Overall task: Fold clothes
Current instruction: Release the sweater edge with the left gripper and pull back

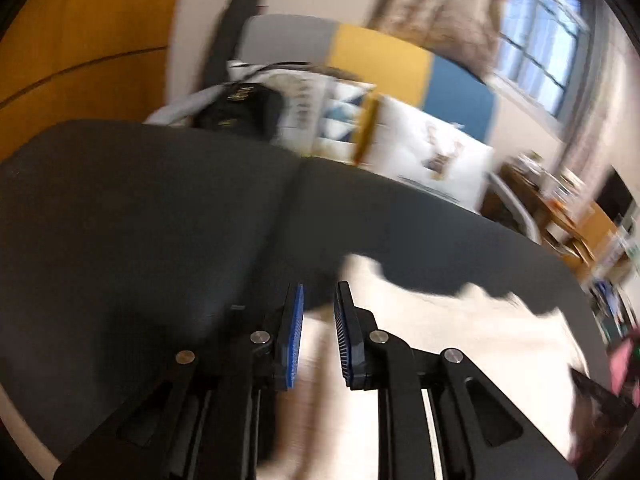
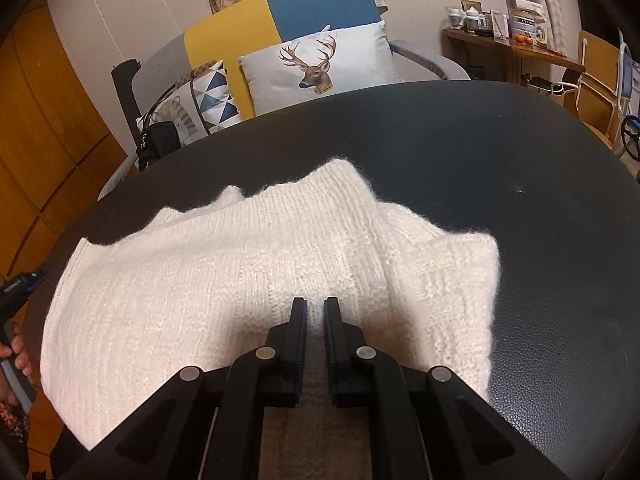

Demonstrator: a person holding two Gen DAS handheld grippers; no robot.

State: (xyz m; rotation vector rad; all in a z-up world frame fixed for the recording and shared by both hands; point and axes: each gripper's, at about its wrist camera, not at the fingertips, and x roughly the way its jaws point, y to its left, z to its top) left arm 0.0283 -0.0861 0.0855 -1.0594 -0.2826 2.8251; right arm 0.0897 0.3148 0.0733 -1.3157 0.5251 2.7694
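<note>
Right gripper (image 2: 315, 312) first: its jaws are pinched nearly together just above the near edge of the white sweater (image 2: 248, 264), and nothing shows in the thin slit between them, so that one reads as clenched on nothing. Over to the left gripper (image 1: 319, 300): a narrow gap stands between its blue pads (image 1: 295, 332), the picture is smeared with blur, and no wool sits between the tips, so it is released and carrying nothing.

Moving outward, the sweater lies on the dark table (image 2: 540, 208), spread across its near left part. It already looks partly folded: a thick doubled section sits on the right side with a ribbed edge on top, and the far edge is bumpy rather than straight. In the left view the same pale knit runs off to the right under the gripper.

My call is we are midway. One side seems tucked in, but the left stretch is a single loose layer, and the bundle wants another fold and a tidy.

Beyond the table, a deer cushion (image 2: 320, 64) rests on the sofa (image 2: 312, 0).
</note>
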